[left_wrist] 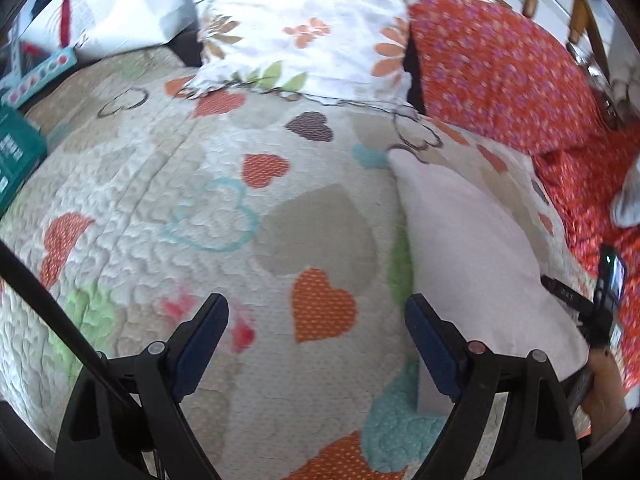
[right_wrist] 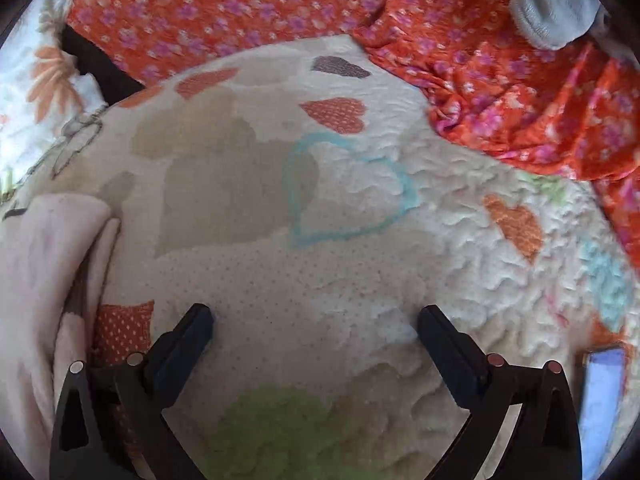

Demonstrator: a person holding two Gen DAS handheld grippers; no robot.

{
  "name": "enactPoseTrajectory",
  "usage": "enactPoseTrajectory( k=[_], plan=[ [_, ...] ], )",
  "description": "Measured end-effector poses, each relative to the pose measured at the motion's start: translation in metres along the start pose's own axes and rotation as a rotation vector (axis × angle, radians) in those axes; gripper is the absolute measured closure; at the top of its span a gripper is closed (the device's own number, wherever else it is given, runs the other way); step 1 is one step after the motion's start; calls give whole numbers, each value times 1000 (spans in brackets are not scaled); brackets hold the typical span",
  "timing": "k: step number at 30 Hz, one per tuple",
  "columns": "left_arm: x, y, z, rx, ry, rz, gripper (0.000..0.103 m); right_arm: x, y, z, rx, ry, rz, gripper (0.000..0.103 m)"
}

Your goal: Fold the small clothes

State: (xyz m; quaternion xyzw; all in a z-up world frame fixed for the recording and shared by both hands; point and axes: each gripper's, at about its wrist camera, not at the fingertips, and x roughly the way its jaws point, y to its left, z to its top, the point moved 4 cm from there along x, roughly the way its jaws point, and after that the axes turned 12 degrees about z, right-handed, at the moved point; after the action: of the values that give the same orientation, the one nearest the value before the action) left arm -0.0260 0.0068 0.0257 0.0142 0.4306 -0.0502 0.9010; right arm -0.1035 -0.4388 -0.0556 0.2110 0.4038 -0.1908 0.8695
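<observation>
A pale pink folded garment (left_wrist: 476,256) lies flat on the heart-patterned quilt (left_wrist: 208,184), to the right of my left gripper (left_wrist: 316,312). That gripper stands open over bare quilt with nothing between its fingers. In the right wrist view the same pink garment (right_wrist: 44,264) lies at the left edge, its folded edge turned up. My right gripper (right_wrist: 316,320) is open wide above the quilt (right_wrist: 360,208), right of the garment and apart from it. A grey knitted piece (right_wrist: 556,4) rests on the orange cloth at the far right.
An orange floral cloth (left_wrist: 500,76) is heaped along the back right, also seen as the orange floral cloth (right_wrist: 500,92). A white flowered pillow (left_wrist: 304,24) sits at the back. Boxes (left_wrist: 16,156) lie at the left edge, a phone (right_wrist: 604,392) at the right edge.
</observation>
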Motion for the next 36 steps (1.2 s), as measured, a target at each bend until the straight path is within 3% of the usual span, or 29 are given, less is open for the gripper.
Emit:
enactPoseTrajectory(
  k=[8, 13, 19, 22, 25, 29, 36],
  plan=[
    [-14, 7, 4, -17, -47, 13, 14, -5, 3, -1, -1, -23, 4, 0],
    [-38, 2, 10, 3, -192, 118, 14, -5, 3, -1, -1, -24, 4, 0],
    [-94, 13, 15, -42, -453, 232, 0, -5, 2, -1, -1, -24, 4, 0],
    [-116, 18, 17, -46, -548, 273, 0, -5, 2, -1, -1, -24, 4, 0],
    [-122, 22, 16, -30, -551, 287, 0, -5, 2, -1, -2, -24, 4, 0],
    [-118, 20, 14, -5, -498, 207, 0, -5, 2, -1, -2, -23, 4, 0],
    [-119, 16, 5, 40, -496, 225, 0, -5, 2, -1, -2, -23, 4, 0]
  ],
)
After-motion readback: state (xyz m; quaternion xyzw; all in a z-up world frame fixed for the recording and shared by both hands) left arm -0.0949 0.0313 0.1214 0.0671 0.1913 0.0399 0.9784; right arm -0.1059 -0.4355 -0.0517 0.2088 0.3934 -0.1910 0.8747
